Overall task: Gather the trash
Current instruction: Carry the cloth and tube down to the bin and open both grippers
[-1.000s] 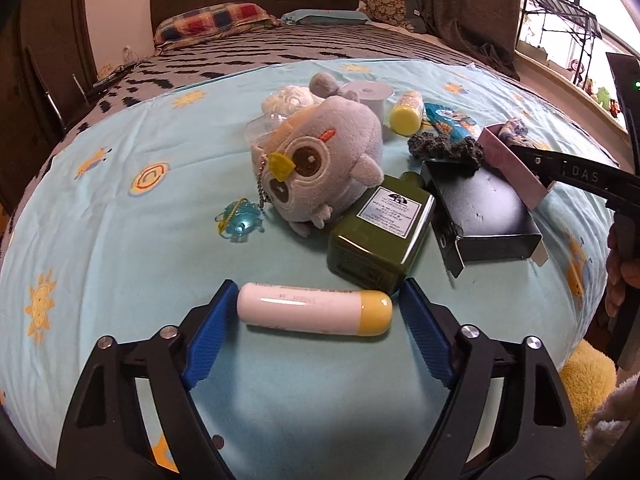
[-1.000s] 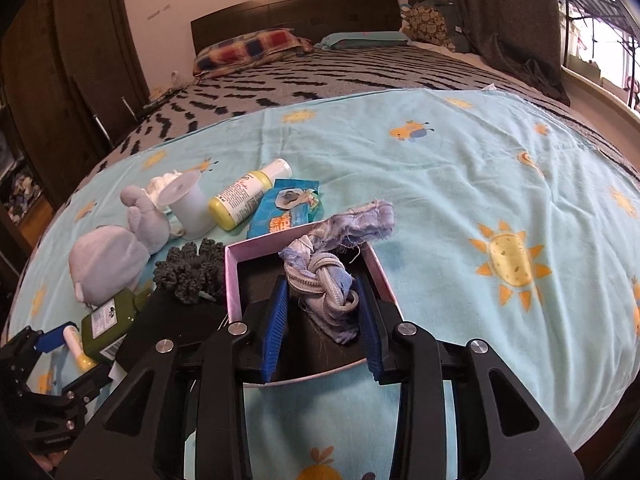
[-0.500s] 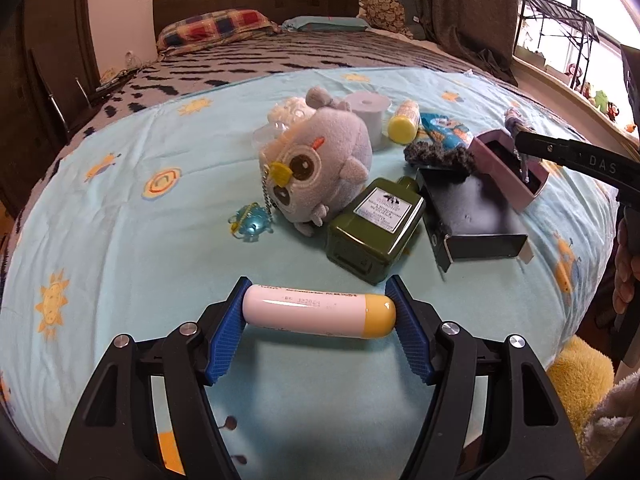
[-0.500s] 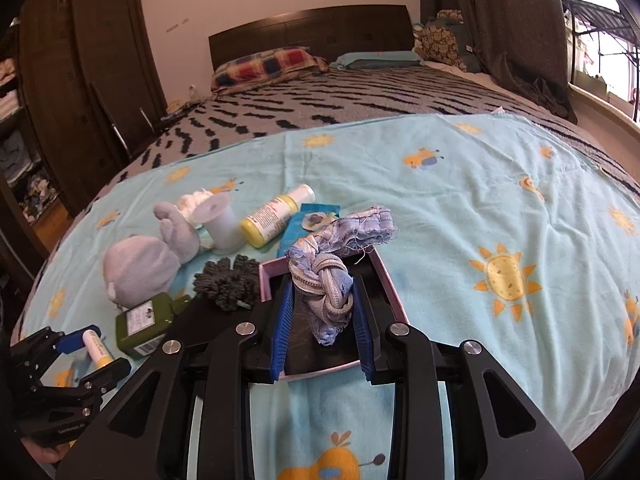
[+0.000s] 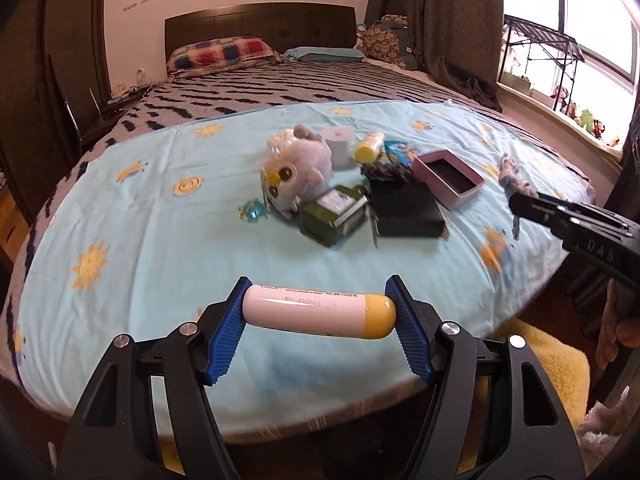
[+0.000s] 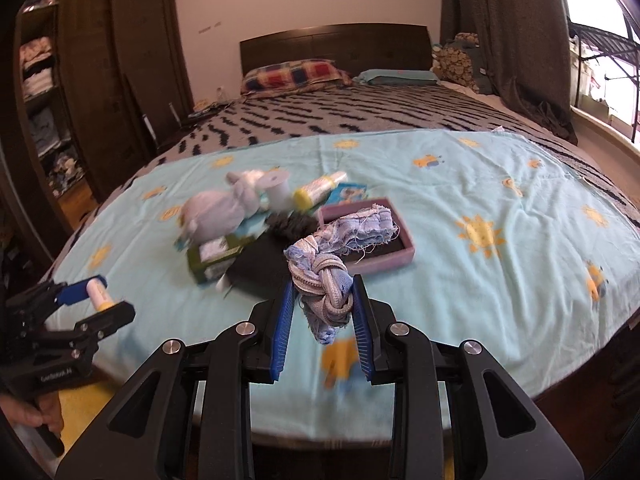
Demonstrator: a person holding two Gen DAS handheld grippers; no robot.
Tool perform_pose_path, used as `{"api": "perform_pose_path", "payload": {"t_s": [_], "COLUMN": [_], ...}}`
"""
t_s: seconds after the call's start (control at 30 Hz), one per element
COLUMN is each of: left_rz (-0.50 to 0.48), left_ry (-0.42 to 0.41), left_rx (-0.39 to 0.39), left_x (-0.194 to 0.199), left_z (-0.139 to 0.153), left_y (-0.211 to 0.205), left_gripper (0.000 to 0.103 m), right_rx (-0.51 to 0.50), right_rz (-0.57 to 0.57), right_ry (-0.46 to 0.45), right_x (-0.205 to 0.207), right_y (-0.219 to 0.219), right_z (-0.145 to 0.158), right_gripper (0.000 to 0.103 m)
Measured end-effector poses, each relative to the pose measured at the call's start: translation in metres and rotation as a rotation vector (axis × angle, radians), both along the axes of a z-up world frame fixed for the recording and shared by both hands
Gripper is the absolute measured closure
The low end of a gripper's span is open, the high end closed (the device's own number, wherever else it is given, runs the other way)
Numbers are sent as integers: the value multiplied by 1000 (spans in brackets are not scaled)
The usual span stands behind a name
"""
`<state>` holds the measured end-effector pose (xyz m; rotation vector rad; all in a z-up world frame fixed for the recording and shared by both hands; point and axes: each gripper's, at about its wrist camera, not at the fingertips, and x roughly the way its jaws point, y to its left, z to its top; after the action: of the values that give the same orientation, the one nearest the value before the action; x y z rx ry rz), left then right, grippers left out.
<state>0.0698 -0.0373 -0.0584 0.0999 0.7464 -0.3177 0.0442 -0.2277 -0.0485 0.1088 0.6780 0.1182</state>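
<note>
while both jaws clamp a tube (image 5: 318,311) and knotted rag (image 6: 324,284), clutter covers the bedsheet (image 5: 160,240).

Your right tongs (image 6: 322,300) clamp a knotted blue-and-white rag (image 6: 324,276) between both blue pads, its frayed tail trailing over the pink box (image 6: 400,258) on the bed (image 6: 460,208). Behind it lie a black box (image 6: 260,266), a green bottle (image 6: 216,258), a grey plush toy (image 6: 218,212), a white roll (image 6: 278,188) and a yellow-capped bottle (image 6: 318,190). At lower left, your left tongs (image 6: 94,292) hold 1 white tube with a yellow cap (image 6: 98,294), lifted off the sheet
</note>
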Motion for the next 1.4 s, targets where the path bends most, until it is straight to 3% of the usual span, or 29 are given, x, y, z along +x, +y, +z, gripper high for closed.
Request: {"api": "perform_pose_path", "payload": {"t_s": [0.2, 0.47, 0.67, 0.87, 1.03, 1.3, 1.33, 1.4], "left_rz": [-17, -9, 11, -13, -21, -27, -25, -16], "left_ry": [51, 170, 254, 351, 444, 452, 454, 449], "left_rx": [-25, -57, 13, 35, 8, 34, 34, 29], "left_x": [-40, -70, -74, -67, -68, -73, -71, -70], "left_z": [-22, -65, -123, -183, -219, -229, -225, -222], "left_y": [6, 13, 12, 5, -1, -10, -12, -12], "left_gripper": [38, 38, 38, 38, 38, 38, 37, 29], "right_rx": [48, 121, 130, 133, 156, 174, 175, 174], "right_rz": [66, 112, 116, 66, 67, 45, 41, 35], "right_ry": [68, 198, 331, 441, 475, 448, 442, 432], "right_x": [-47, -73, -71, -60, -52, -46, -47, -48], "right_y": [19, 41, 53, 53, 57, 56, 55, 53], "right_z": [-29, -78, -127, -180, -209, -211, -209, -206], "right_gripper": [74, 74, 74, 74, 74, 69, 67, 55]}}
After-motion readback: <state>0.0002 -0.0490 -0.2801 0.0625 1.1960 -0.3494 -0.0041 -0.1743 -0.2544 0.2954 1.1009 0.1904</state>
